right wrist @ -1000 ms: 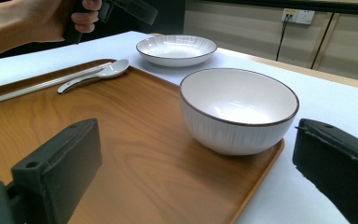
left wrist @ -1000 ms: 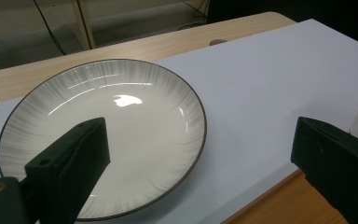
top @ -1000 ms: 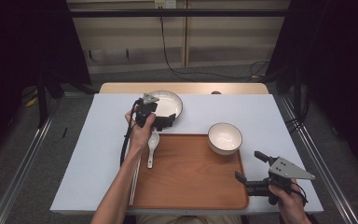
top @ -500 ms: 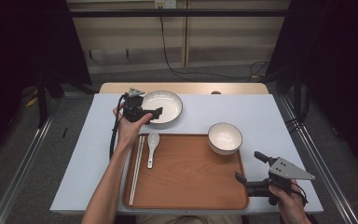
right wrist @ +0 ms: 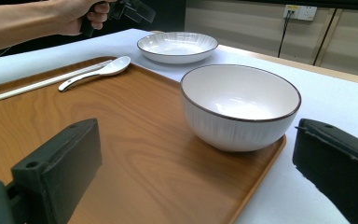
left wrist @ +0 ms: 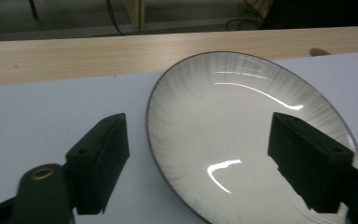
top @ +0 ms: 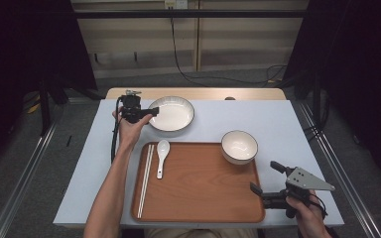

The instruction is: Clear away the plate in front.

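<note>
Two grippers were in play, and the left gripper [top: 151,110] was by far the nearer to the shallow white ribbed plate with a dark rim [top: 171,113]. That plate sat on the pale cloth-covered table [top: 287,119], just beyond the far edge of the brown wooden tray [top: 203,193], and it was empty. The left gripper had come to the plate's left rim, pointing across it toward the right. In the left gripper view its jaws straddled that rim [left wrist: 168,154]: one black jaw hung outside over the cloth, the other above the plate's inner slope. They had just been closing, with the rim between them, yet a gap showed on either side, so the pads did not seem to press on it yet. I judged that the coming grasp depended on the outer jaw dropping below the rim's edge.

Beyond the tray's near right corner the right gripper [top: 270,181] rested with its jaws spread and nothing between them. It faced the deep white ribbed bowl [right wrist: 240,105], which stood on the tray's far right corner, overhanging the edge a little, and held nothing. A white ceramic spoon [top: 161,154] and a pair of pale chopsticks [top: 145,179] lay lengthwise along the tray's left side.
</note>
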`<state>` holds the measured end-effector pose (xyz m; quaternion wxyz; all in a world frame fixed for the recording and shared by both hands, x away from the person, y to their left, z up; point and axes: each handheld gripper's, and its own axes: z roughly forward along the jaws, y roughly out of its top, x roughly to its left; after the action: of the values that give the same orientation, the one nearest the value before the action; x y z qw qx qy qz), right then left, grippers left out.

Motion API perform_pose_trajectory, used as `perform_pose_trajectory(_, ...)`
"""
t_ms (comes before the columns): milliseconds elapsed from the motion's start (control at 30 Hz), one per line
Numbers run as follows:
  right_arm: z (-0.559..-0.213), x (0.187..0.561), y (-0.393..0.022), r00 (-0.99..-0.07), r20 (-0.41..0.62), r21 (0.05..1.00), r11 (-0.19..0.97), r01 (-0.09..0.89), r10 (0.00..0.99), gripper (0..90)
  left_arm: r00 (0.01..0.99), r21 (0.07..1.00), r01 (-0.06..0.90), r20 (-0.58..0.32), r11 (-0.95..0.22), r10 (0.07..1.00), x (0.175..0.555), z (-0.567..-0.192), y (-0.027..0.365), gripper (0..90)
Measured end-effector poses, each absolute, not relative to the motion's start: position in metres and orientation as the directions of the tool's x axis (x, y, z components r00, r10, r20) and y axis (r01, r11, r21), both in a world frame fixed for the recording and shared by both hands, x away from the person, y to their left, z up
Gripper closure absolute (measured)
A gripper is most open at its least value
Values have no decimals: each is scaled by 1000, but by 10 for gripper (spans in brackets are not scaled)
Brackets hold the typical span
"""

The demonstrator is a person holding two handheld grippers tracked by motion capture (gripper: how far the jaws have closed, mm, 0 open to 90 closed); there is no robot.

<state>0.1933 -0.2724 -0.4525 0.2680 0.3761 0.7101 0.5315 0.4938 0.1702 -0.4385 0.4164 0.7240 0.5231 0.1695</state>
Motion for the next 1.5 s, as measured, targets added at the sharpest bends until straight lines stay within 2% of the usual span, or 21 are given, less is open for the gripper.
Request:
perform_pose_trajectory(67,-452,193,-273,-576,22,956,151,251,817,7,392,768,630,-192,-111,900,496,-442,171,255)
perform_pose_trajectory(167,-452,193,-273,-577,21,956,152,251,817,7,388,746,656,-201,-116,899,499,-449,171,320)
perform_pose_trajectory(333,-452,193,-273,-578,21,956,152,249,816,7,370,690,716,-254,-101,894,506,-464,169,396)
perform_pose_trajectory(433,-452,192,-274,-579,23,956,152,251,815,7,378,673,729,-245,-124,893,508,-469,168,418)
perform_pose_trajectory(500,-453,193,-274,-578,25,956,151,253,815,7,358,669,737,-260,-100,897,510,-473,168,436)
perform_pose_trajectory(600,-453,193,-274,-577,25,955,151,254,816,7,344,660,747,-279,-81,897,512,-477,168,523)
perform_pose_trajectory(700,-453,193,-274,-575,24,956,149,253,818,7,326,652,756,-315,-46,891,515,-480,171,571)
perform_pose_trajectory(800,-453,193,-274,-575,26,954,152,258,818,7,327,653,755,-306,-53,894,516,-484,170,618)
perform_pose_trajectory(867,-454,193,-274,-570,12,953,164,255,821,7,341,654,754,-305,-65,889,517,-483,171,623)
perform_pose_trajectory(1033,-454,193,-275,-577,19,953,160,258,817,7,307,620,785,-389,0,868,522,-486,180,654)
perform_pose_trajectory(1200,-454,193,-274,-579,12,952,168,256,815,7,304,615,789,-383,-5,872,522,-485,179,656)
perform_pose_trajectory(1500,-455,194,-275,-571,14,951,166,261,821,7,242,555,822,-544,128,804,528,-492,191,744)
